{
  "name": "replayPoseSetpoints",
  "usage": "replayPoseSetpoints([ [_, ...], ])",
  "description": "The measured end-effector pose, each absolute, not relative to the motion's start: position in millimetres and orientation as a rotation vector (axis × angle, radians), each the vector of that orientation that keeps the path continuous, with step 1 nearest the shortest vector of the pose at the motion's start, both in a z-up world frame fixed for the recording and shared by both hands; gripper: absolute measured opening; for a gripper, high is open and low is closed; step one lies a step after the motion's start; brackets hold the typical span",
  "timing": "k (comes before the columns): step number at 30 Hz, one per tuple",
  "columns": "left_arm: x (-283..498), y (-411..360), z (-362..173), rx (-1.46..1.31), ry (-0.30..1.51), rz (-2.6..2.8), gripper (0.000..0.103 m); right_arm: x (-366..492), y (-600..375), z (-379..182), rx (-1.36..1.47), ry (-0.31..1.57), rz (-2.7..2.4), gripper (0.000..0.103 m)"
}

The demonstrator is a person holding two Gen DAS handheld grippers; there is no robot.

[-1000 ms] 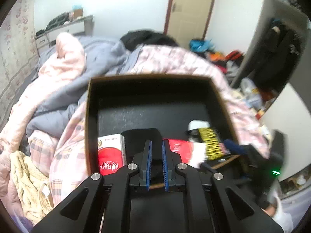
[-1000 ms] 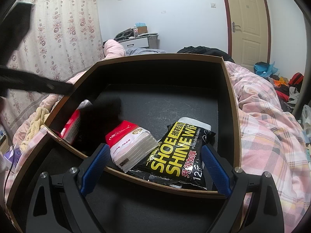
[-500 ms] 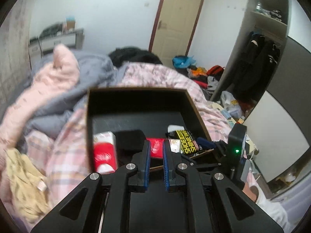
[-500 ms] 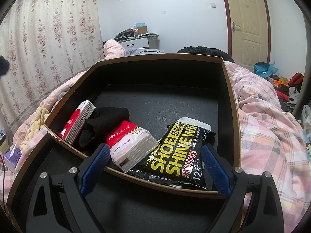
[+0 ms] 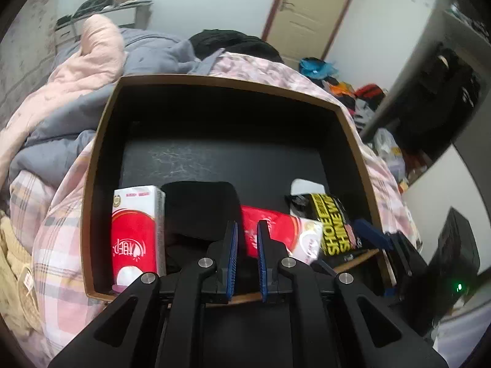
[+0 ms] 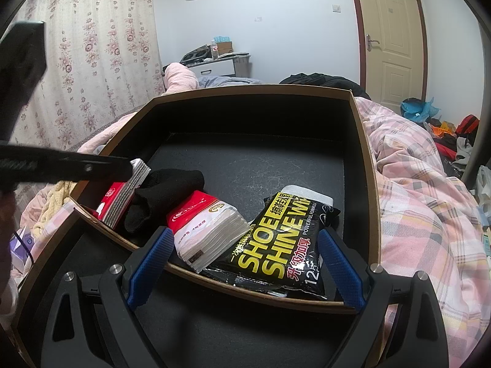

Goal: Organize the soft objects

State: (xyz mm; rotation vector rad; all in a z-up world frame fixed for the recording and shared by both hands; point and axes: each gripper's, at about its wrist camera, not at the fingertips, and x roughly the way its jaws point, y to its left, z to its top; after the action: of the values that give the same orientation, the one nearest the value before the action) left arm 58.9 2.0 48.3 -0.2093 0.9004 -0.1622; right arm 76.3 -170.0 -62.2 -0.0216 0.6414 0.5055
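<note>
A dark box with a brown rim (image 5: 101, 153) lies on the bed. Along its near side, from left to right, are an upright red and white tissue pack (image 5: 135, 233), a black cloth (image 5: 199, 211), a second tissue pack (image 5: 276, 233) lying flat, and a black and yellow shoe wipes pack (image 5: 331, 224). My left gripper (image 5: 246, 227) hovers over the near rim above the black cloth, shut with nothing between its blue pads. My right gripper (image 6: 245, 236) stands wide open at the near rim, over the flat tissue pack (image 6: 208, 230) and the wipes pack (image 6: 282, 245), touching neither.
A pink plaid quilt (image 6: 414, 184) surrounds the box, with a grey duvet (image 5: 61, 122) and a pink blanket behind. A yellow knitted cloth (image 5: 15, 260) lies at the left. Clothes are piled on the floor by the door (image 5: 353, 92). The far half of the box floor (image 6: 260, 159) is bare.
My left gripper drew up and back from the box, then came down close over its near rim again, still shut. The right gripper and the things in the box have not moved.
</note>
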Motion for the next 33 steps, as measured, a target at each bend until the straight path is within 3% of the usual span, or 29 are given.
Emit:
replayPoseSetpoints([
  [6, 67.1, 11.1, 46.2, -0.237, 0.91, -0.155, 0.009, 76.3, -169.7, -62.4, -0.022, 0.642, 0.505, 0.094],
  [8, 65.5, 14.4, 45.1, -0.253, 0.894, -0.162, 0.044, 76.2, -169.7, -62.4, -0.021, 0.642, 0.505, 0.094],
  [9, 64.5, 16.9, 44.4, -0.275, 0.89, -0.166, 0.1, 76.2, -169.6, -62.4, -0.022, 0.642, 0.505, 0.094],
  [10, 62.3, 19.6, 43.6, -0.311, 0.874, -0.186, 0.103, 76.2, -169.7, -62.3, -0.022, 0.642, 0.505, 0.094],
  [27, 121.4, -26.4, -16.4, -0.058, 1.117, -0.208, 0.102, 76.2, -169.6, -62.4, -0.022, 0.642, 0.505, 0.094],
  [32, 133.4, -25.4, -33.0, -0.073, 1.163, -0.188, 0.091, 76.1, -169.8, -62.5, -0.022, 0.642, 0.505, 0.094],
  [33, 135.0, -23.5, -35.8, -0.08, 1.167, -0.178, 0.083, 76.1, -169.6, -62.6, -0.022, 0.641, 0.505, 0.094],
])
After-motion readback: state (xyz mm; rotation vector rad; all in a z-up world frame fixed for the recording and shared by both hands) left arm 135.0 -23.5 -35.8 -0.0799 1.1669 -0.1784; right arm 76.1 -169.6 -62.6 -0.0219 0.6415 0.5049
